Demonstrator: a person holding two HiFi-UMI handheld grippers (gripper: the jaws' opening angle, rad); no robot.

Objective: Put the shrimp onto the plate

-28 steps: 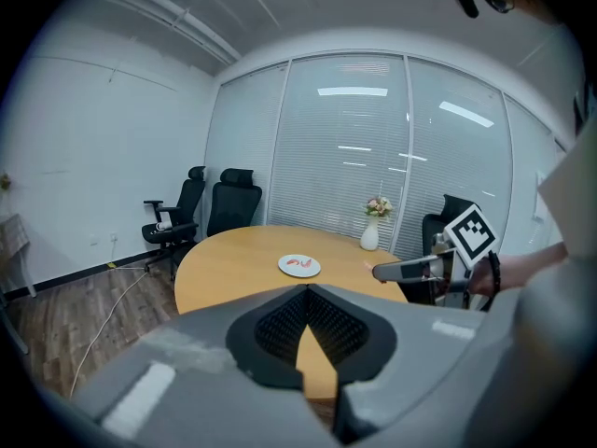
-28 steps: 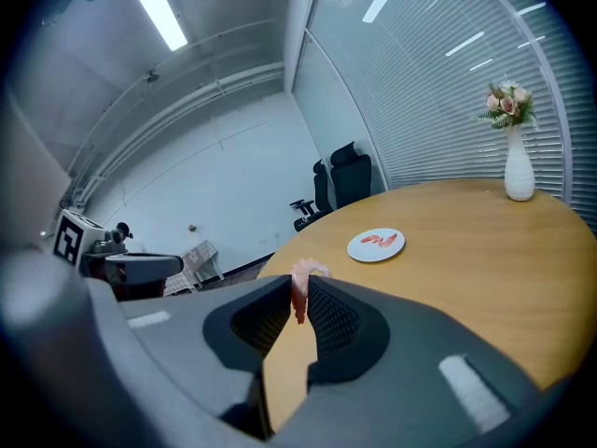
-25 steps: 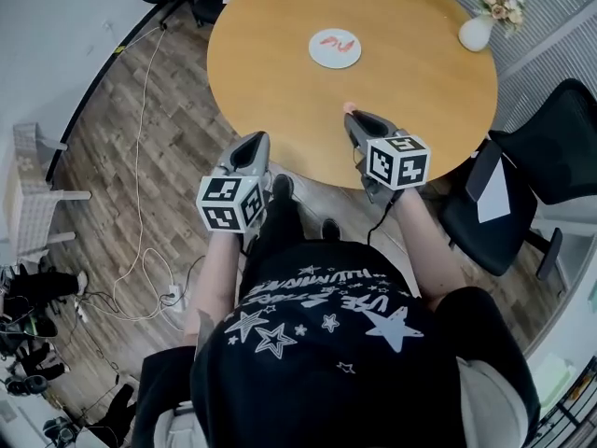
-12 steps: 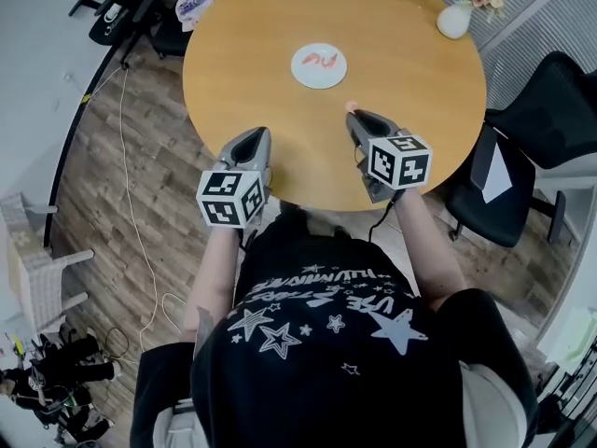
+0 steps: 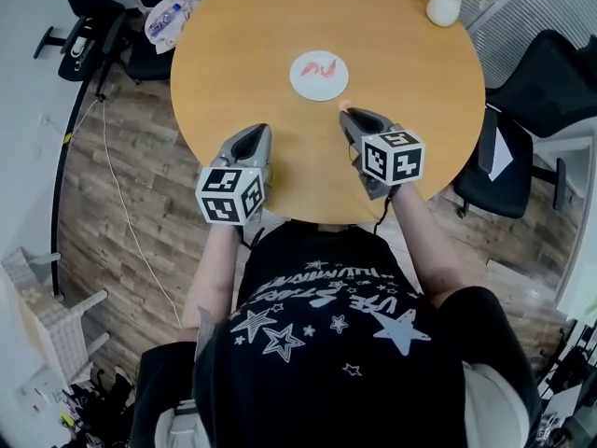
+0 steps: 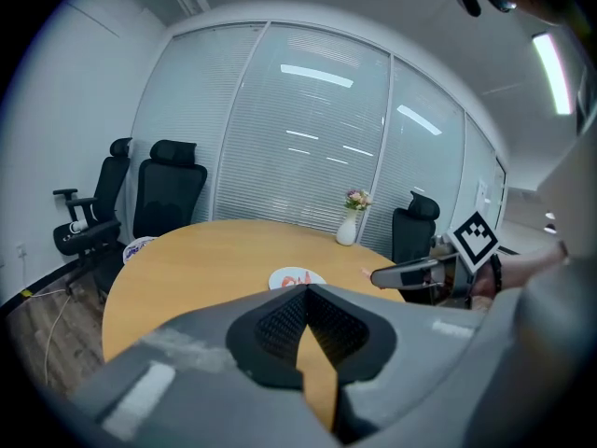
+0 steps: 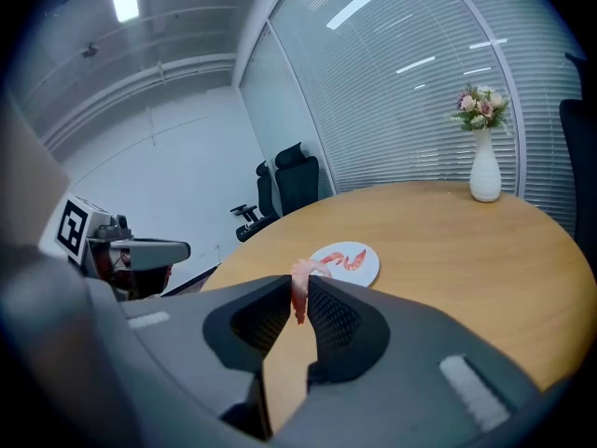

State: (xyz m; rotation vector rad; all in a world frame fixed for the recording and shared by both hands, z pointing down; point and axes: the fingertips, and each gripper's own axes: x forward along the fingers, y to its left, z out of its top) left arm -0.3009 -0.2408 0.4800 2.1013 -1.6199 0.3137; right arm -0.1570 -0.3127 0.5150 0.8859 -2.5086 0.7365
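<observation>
Both grippers are closed: the right gripper (image 7: 297, 292) is clenched on a small pink shrimp (image 7: 300, 273), pinched upright between its black ribbed pads with the top of the shrimp poking out above the jaw tips. The left gripper (image 6: 304, 290) has its jaw tips pressed together with nothing between them. From the head view, a person in a black T-shirt printed with white stars (image 5: 317, 343) stands at the near edge of a round light-brown wooden table (image 5: 410, 73). Both bare forearms reach forward from the body, roughly parallel. Each carries its gripper pointing away across the table, marker cube uppermost. The right gripper is the further forward, and the shrimp at its tip sits just beside the near rim of a round white plate (image 5: 319, 90), not over it. The left gripper is held further back, over the table's near edge and well apart from the plate. The plate lies near the table's middle and carries two orange-red shrimp (image 5: 321, 66) side by side. A white vase of pink flowers (image 5: 444, 7) stands at the table's far right edge, and a black office chair (image 5: 546, 91) stands to the right.
</observation>
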